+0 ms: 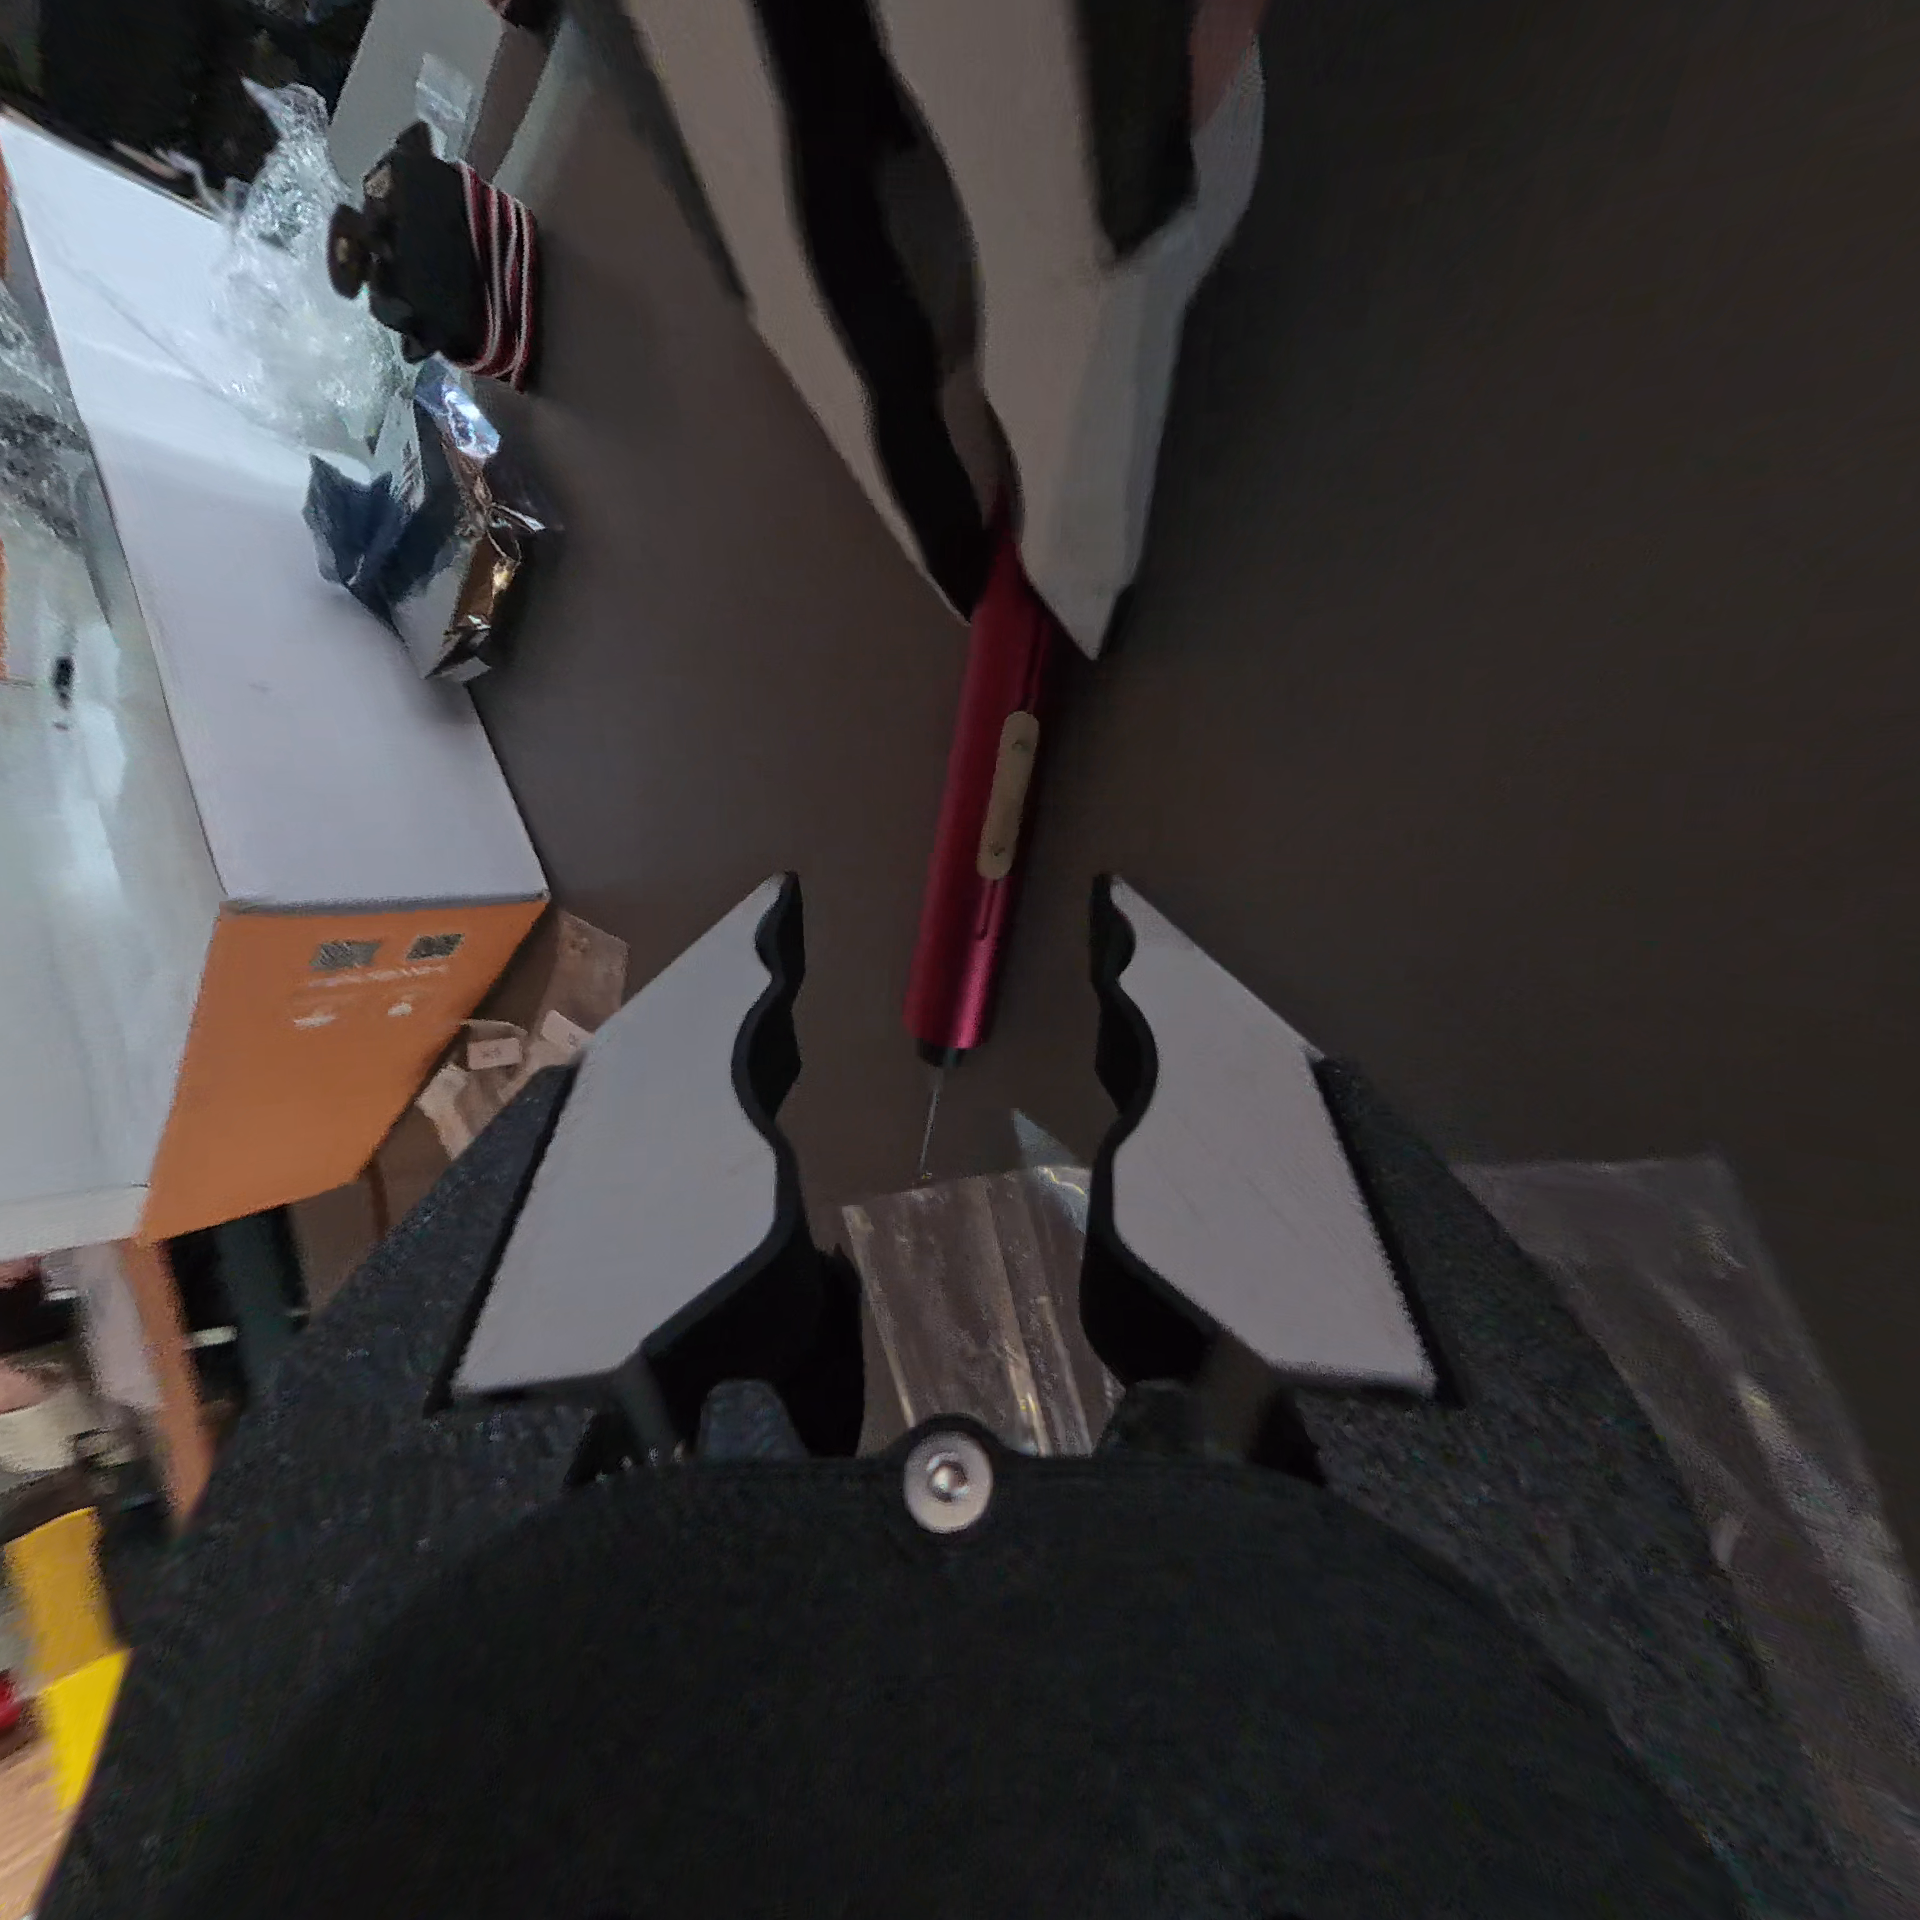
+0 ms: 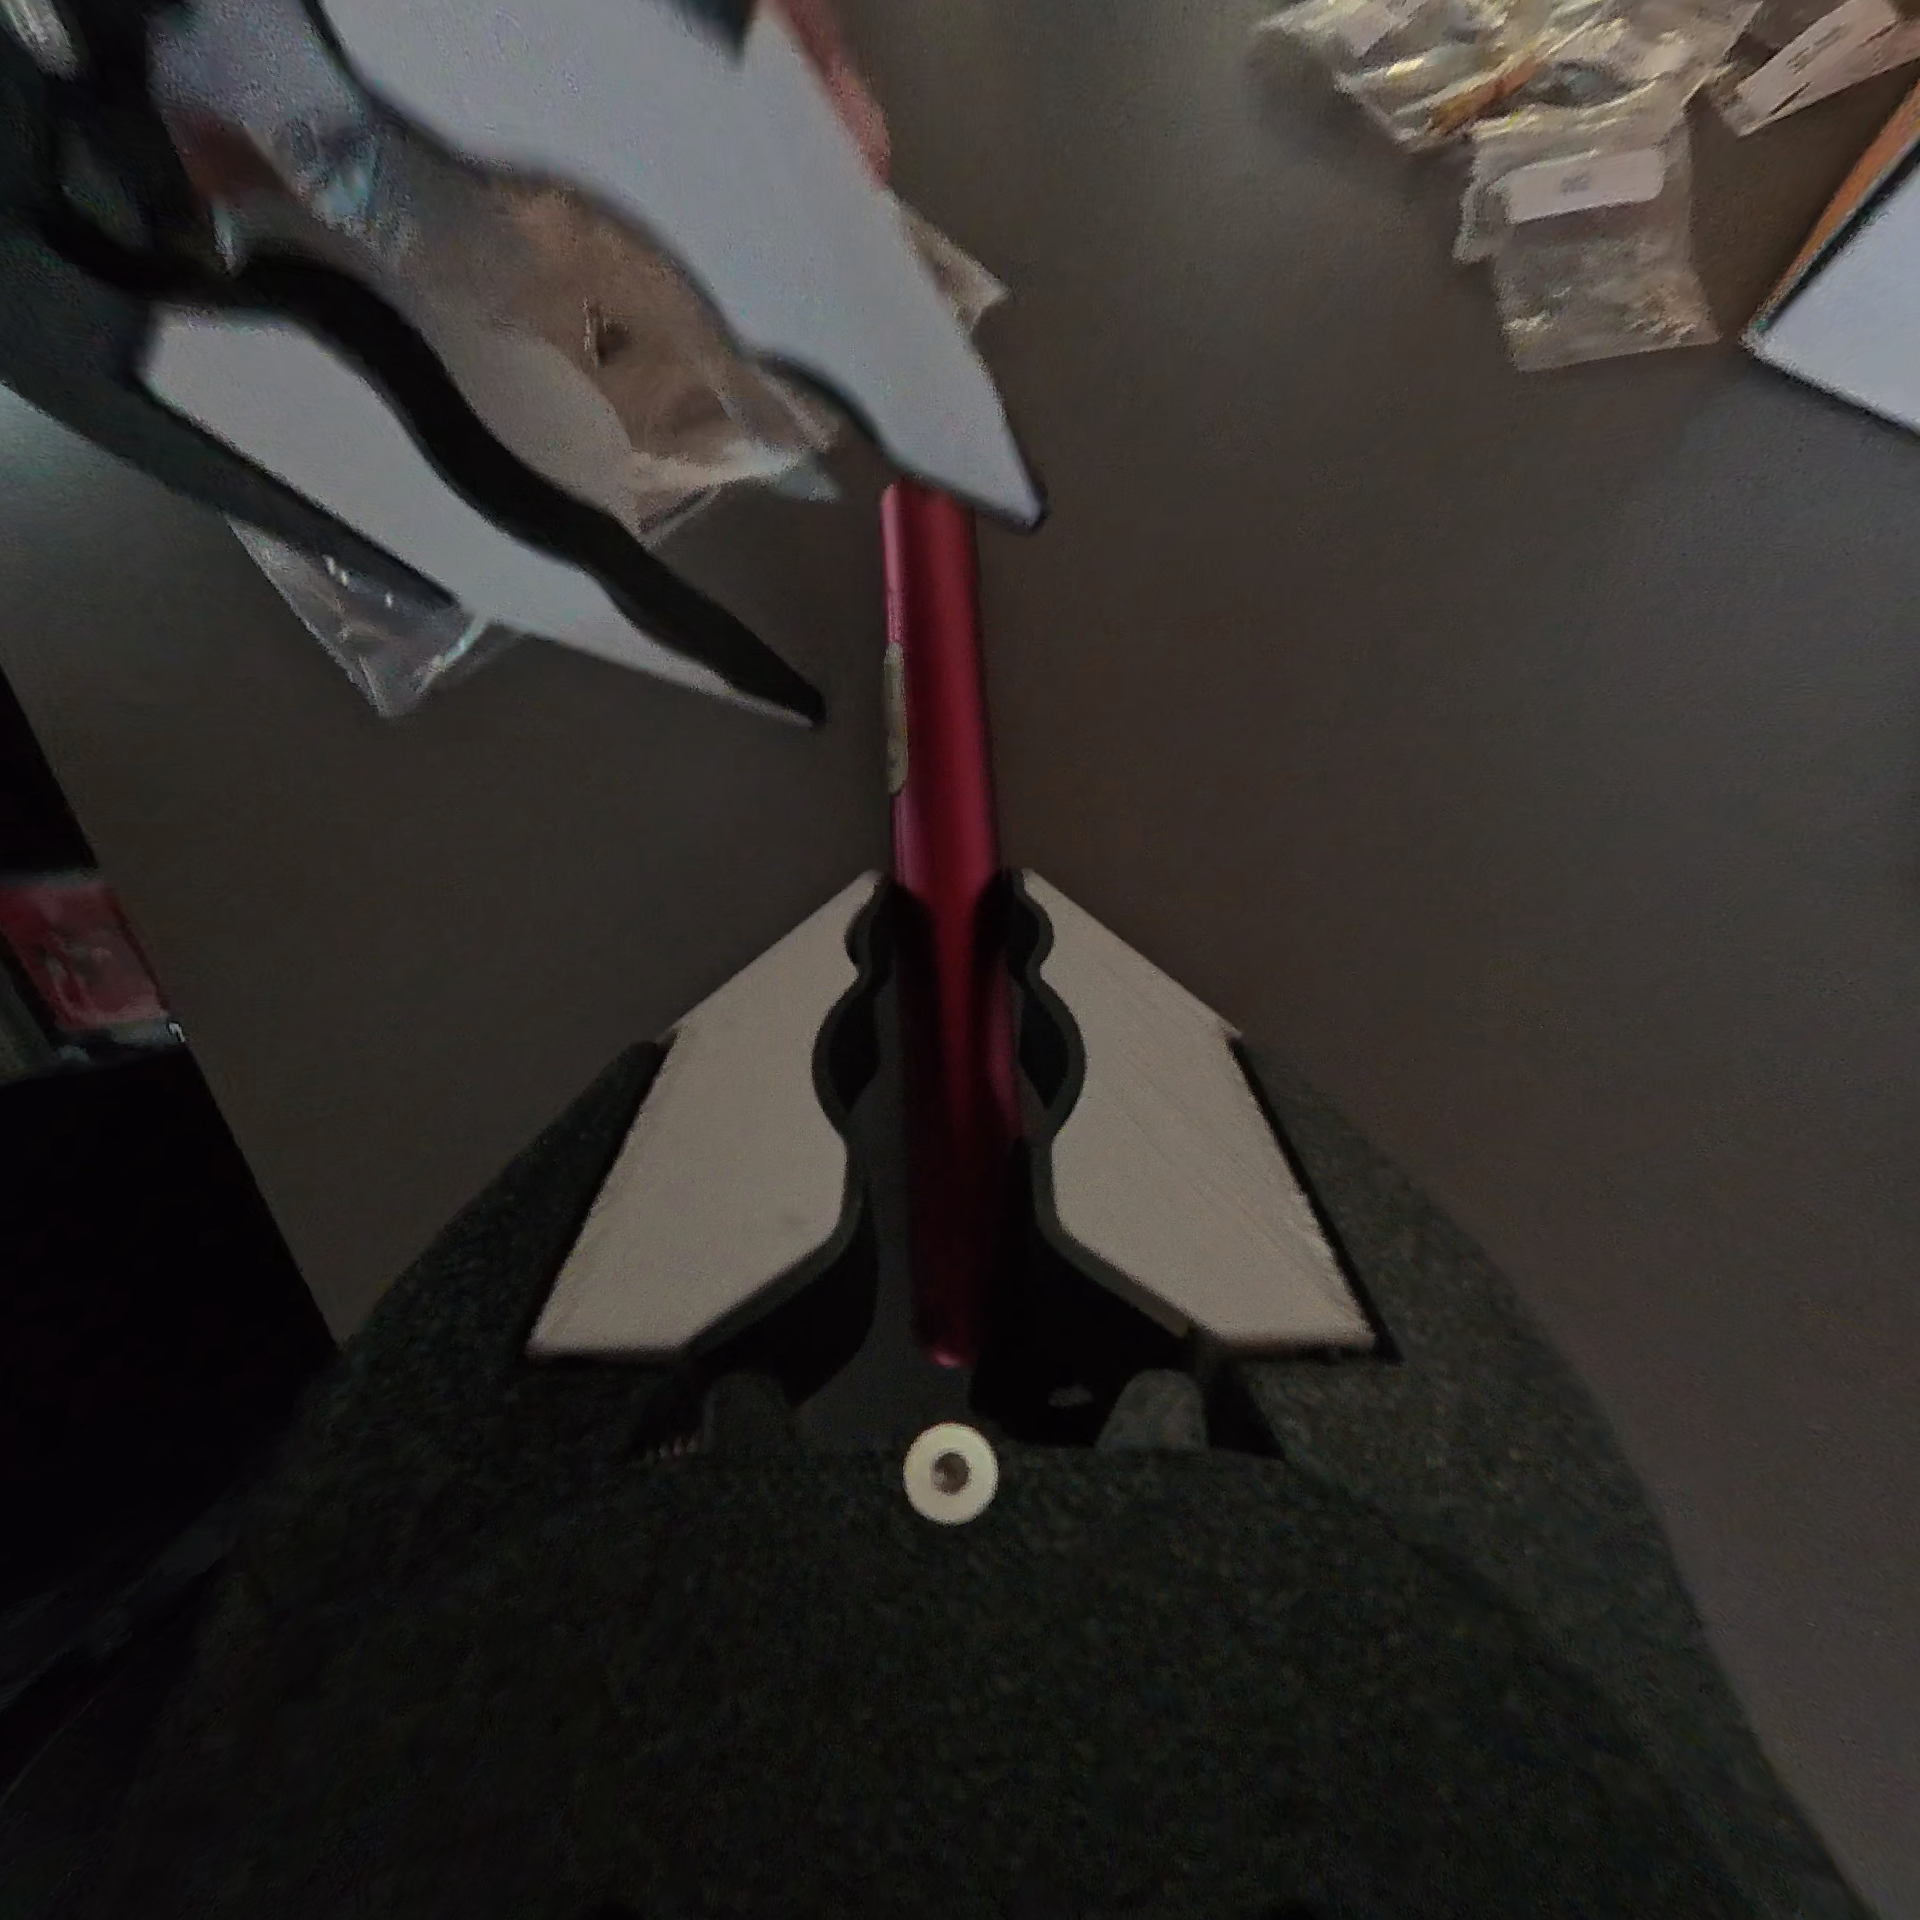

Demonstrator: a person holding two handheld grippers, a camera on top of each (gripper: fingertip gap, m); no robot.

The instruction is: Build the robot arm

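My right gripper [image 2: 948,883] is shut on a red pen-shaped screwdriver [image 2: 935,675], which runs forward between its fingers above the dark grey table [image 2: 1455,935]. In the left wrist view the screwdriver [image 1: 977,810] points its thin bit [image 1: 930,1122] towards my left gripper [image 1: 948,894], with the right gripper [image 1: 1029,623] clamped on its far end. My left gripper is open and empty, its fingers on either side of the bit end without touching. A clear plastic bag [image 1: 966,1299] lies on the table under it. The open left gripper [image 2: 920,613] shows blurred in the right wrist view.
A white and orange box [image 1: 260,727] stands at the left with crumpled bags [image 1: 457,540] and a dark striped object [image 1: 447,260] on it. Several small plastic packets [image 2: 1558,208] and a box corner [image 2: 1849,312] lie at the far right of the table. There is about 5 centimetres between the tips of the two grippers.
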